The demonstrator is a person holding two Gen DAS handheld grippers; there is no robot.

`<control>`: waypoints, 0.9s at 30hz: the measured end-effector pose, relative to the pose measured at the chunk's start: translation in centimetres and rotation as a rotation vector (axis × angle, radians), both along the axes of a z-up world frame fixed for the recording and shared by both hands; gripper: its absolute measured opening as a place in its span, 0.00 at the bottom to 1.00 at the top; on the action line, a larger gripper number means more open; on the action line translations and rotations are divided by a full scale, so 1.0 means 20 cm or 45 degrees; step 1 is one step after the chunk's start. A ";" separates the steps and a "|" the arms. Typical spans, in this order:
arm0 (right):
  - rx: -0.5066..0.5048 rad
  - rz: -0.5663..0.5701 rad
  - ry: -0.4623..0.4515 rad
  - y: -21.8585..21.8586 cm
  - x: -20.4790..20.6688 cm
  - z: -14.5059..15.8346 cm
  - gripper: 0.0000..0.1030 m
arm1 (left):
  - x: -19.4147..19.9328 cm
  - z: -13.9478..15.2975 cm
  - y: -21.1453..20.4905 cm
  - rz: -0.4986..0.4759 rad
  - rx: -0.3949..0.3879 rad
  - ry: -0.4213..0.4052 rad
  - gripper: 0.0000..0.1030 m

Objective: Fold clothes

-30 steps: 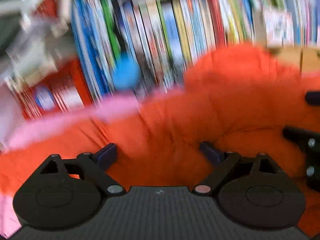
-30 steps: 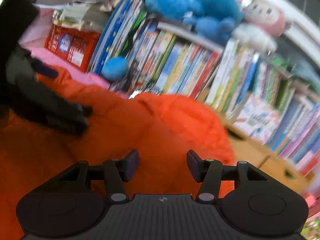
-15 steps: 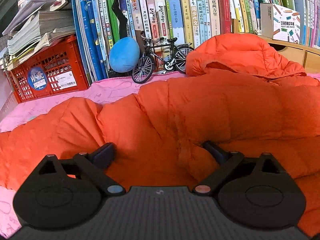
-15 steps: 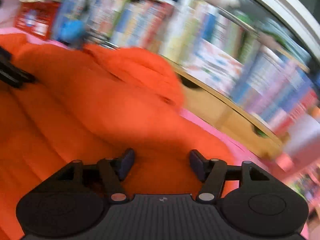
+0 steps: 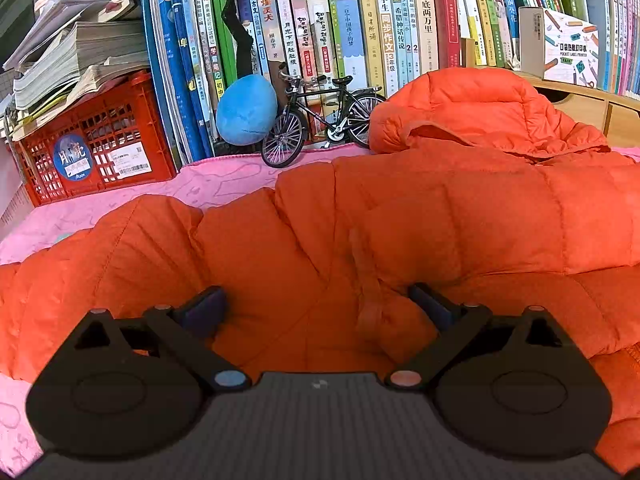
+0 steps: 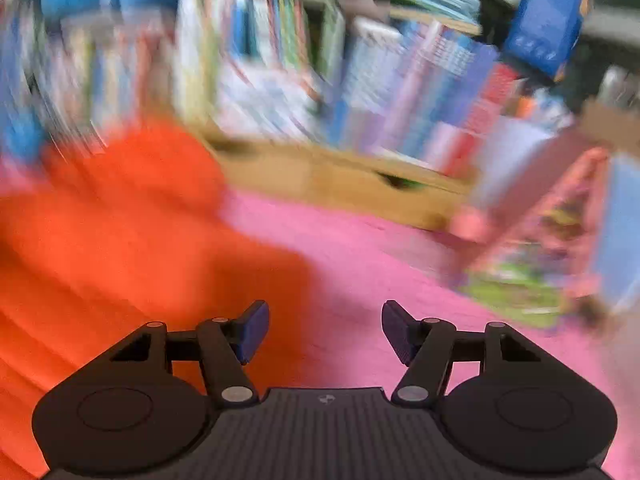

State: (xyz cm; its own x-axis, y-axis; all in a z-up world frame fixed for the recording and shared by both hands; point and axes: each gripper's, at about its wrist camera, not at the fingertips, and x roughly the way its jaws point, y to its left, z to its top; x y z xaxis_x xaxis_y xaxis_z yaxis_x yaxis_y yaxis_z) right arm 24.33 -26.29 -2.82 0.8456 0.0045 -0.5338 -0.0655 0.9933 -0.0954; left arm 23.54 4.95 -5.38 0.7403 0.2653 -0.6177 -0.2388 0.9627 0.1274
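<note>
While both grippers are standing open, the orange puffer jacket point(image 5: 400, 216) is lying across the pink cloth point(image 5: 224, 184).
Left gripper point(image 5: 316, 304) is straddling a jacket fold, sharply showing "POCKET LABEL PRINTER" box point(image 5: 570, 52) upper right; right gripper point(image 6: 324, 328), closing slightly on nothing, is showing only blur.

Your surface: pink cloth-covered bed point(image 5: 224, 184), patterned, running back to a wall of books. On it you have: orange puffer jacket point(image 5: 440, 220), spread across the middle and reaching towards the back edge; red plastic crate point(image 5: 92, 148) at the back left corner; blue plush ball point(image 5: 246, 110) and model bicycle point(image 5: 320, 120) side by side along the back edge, by the jacket's hood
</note>
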 end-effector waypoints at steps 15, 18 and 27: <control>0.240 0.152 0.083 0.34 0.35 -0.17 0.60 | 0.01 -0.01 0.05 -0.008 -0.121 0.001 0.97; 0.151 0.000 0.080 0.14 0.38 -0.22 0.60 | 0.01 -0.01 0.05 -0.020 -0.125 0.002 1.00; 0.156 -0.093 0.087 -0.10 0.08 -0.11 0.65 | -0.06 0.06 0.05 -0.021 -0.123 -0.018 0.97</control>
